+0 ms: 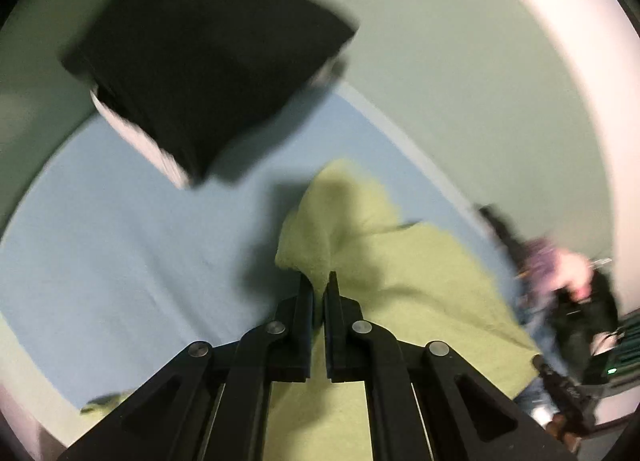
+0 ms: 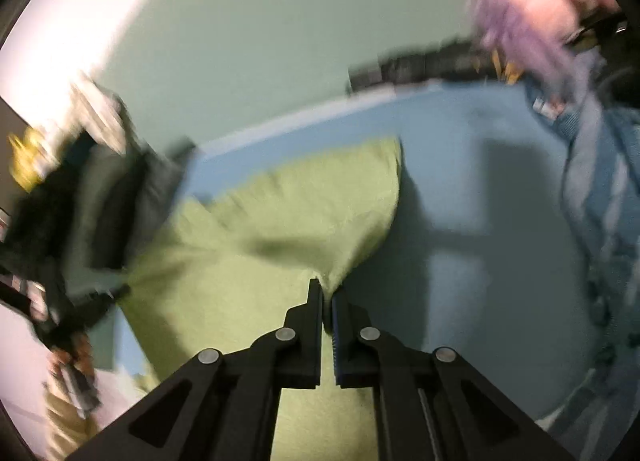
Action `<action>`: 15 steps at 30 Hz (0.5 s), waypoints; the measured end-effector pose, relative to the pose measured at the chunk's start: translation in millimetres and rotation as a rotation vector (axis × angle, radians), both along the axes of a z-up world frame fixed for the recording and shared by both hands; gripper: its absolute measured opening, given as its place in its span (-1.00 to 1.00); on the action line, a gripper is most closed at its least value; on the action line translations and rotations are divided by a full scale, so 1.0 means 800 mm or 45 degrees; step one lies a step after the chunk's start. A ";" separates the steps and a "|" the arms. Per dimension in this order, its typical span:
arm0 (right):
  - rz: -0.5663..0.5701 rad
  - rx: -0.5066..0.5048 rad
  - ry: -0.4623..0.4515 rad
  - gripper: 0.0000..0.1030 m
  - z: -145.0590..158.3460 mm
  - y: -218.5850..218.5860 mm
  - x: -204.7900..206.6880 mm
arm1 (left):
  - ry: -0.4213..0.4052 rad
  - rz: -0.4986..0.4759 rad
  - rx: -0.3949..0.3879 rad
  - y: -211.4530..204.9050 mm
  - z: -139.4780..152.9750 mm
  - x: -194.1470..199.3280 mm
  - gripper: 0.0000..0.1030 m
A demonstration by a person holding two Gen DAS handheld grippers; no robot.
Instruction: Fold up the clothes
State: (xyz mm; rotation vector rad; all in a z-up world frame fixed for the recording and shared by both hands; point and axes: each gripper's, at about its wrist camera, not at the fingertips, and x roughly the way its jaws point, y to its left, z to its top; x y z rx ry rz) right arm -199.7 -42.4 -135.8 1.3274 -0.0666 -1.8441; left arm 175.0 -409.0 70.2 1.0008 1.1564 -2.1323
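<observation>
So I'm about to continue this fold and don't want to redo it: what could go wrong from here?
Both jaws pinch only a thin edge of the green cloth, so it might slip free mid-fold. The black folded stack lies close on the blue sheet; the swinging cloth could brush it. The blurred frames suggest fast motion, risking a crooked fold.

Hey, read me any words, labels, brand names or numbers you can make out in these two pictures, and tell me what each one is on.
None can be read.
Small label on the blue garment: a pale tag near its top edge, too blurred to read.
Black gear at the lower right: faint pale marks, too blurred to read.
Green cloth, black folded garment, blue sheet: no print visible.
</observation>
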 end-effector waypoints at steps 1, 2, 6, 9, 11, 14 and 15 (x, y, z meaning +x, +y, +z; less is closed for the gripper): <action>-0.017 -0.060 0.006 -0.93 0.019 0.012 -0.001 | 0.036 0.014 -0.013 -0.005 0.004 -0.007 -0.92; -0.024 -0.110 0.023 -0.93 0.035 0.022 0.001 | 0.072 0.027 -0.025 -0.010 0.008 -0.013 -0.92; -0.039 -0.237 0.095 -0.93 0.094 0.035 0.009 | 0.216 0.082 -0.076 -0.030 0.025 -0.040 -0.92; -0.055 -0.340 0.147 -0.93 0.146 0.038 0.004 | 0.327 0.123 -0.116 -0.045 0.038 -0.060 -0.93; -0.065 -0.426 0.202 -0.93 0.189 0.040 0.003 | 0.390 0.114 -0.174 -0.043 0.061 -0.068 -0.93; -0.065 -0.586 0.358 -0.93 0.268 0.056 0.015 | 0.415 0.076 -0.247 -0.028 0.087 -0.072 -0.94; -0.052 -0.634 0.394 -0.93 0.292 0.063 0.022 | 0.423 0.063 -0.271 -0.024 0.096 -0.073 -0.93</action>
